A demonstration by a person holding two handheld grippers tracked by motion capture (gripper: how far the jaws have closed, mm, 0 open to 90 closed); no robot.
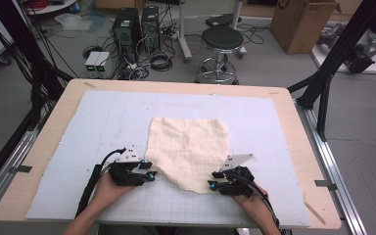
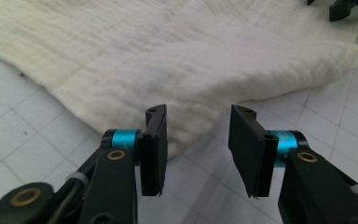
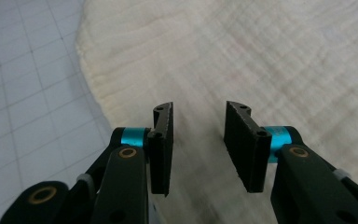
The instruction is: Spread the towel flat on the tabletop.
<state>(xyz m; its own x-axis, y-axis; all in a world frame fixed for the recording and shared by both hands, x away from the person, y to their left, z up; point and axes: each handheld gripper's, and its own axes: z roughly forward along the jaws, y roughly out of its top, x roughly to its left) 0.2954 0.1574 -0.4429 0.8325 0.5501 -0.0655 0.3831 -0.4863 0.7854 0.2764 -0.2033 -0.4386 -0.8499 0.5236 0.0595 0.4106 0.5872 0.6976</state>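
forearms came in from the near edge of the desk [image 1: 44,161], a pale wooden top covered by a light grey gridded mat [image 1: 103,122]. the left gripper [image 1: 152,176], black with teal bands, sat at the near left edge of the cream, crinkled muslin cloth [image 1: 188,147]; in the left gripper view its jaws stood parted with a clear gap, the cloth's hem lying just ahead of and between the tips, nothing pinched. the right gripper [image 1: 210,185], of the same make, sat at the cloth's near right corner; in the right gripper view its jaws were likewise apart, hovering over the cloth [image 3: 261,56] with fabric beneath the gap but no fold caught between the pads. the cloth lay spread flat near the middle of the mat, its near end narrowing between the two grippers. beyond the desk stood a round black stool [image 1: 221,41], two black computer towers [image 1: 137,27] amid cables, and a brown cardboard box [image 1: 303,22] on the grey floor.
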